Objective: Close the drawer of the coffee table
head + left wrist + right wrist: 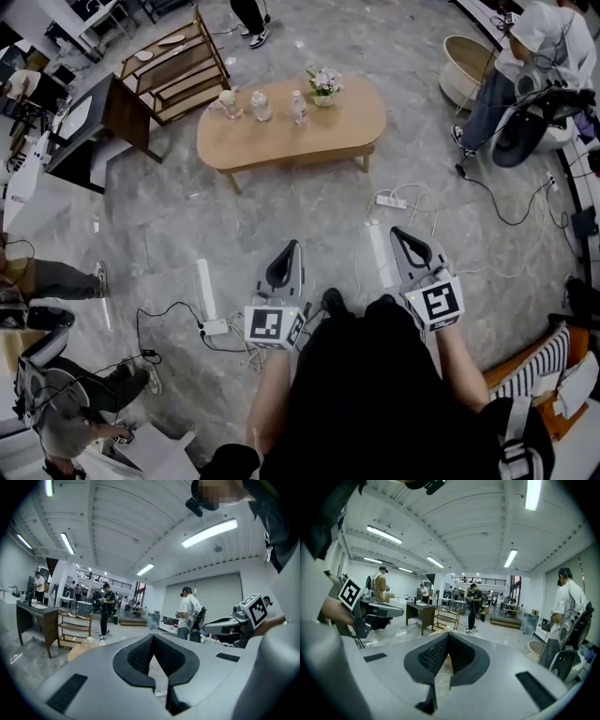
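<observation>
The left gripper [290, 247] and right gripper [399, 232] are held shut, empty. The oval light-wood bench [281, 141] is best approached squarely, and its unseen drawer pushed evenly.

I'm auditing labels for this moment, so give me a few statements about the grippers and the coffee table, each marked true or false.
1. The left gripper and the right gripper both have their jaws together, empty. True.
2. The left gripper touches the coffee table. False: both grippers are held well short of it, over the floor.
3. A vase of flowers stands on the coffee table. True.
4. The coffee table is dark and square. False: it is a light wood oval.
</observation>
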{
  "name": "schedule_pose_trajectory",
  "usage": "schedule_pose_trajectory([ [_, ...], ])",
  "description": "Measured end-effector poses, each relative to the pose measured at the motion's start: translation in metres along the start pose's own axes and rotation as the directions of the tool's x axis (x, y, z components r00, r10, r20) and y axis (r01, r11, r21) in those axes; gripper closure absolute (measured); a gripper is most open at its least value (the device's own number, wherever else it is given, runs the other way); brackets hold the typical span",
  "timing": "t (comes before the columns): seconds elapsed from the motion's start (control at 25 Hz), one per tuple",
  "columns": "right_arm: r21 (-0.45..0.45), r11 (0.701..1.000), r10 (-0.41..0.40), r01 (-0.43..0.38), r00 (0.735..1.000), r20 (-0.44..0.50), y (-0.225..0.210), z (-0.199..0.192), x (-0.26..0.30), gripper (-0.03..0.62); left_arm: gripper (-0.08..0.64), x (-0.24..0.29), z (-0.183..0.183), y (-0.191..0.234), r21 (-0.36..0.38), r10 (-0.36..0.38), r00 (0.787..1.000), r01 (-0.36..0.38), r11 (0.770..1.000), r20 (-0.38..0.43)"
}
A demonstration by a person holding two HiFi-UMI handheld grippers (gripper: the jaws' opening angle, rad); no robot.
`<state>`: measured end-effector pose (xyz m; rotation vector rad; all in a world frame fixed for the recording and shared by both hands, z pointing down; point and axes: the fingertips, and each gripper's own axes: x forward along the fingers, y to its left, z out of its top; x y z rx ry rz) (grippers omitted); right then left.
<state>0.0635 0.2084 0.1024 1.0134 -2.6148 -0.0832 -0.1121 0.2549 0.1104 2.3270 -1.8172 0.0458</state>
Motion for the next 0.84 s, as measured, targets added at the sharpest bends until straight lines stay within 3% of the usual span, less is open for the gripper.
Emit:
schedule_pose_trajectory([
  [0.36,0.097,0.994,-0.041,0.041,0.999,-0.007,-0.021,-0.009,-0.023,0.58,0.548,0.006,0.009,-0.014,0.017,-0.024,1.0,0.024,1.0,0.003],
  [0.84,0.088,0.996,-0.028,0.029,1.0,-0.007,-0.021,-0.011,-0.028,0.581,0.548,0.0,0.0,-0.025,0.018,-0.052,0.998,0.053,0.998,-0.021],
])
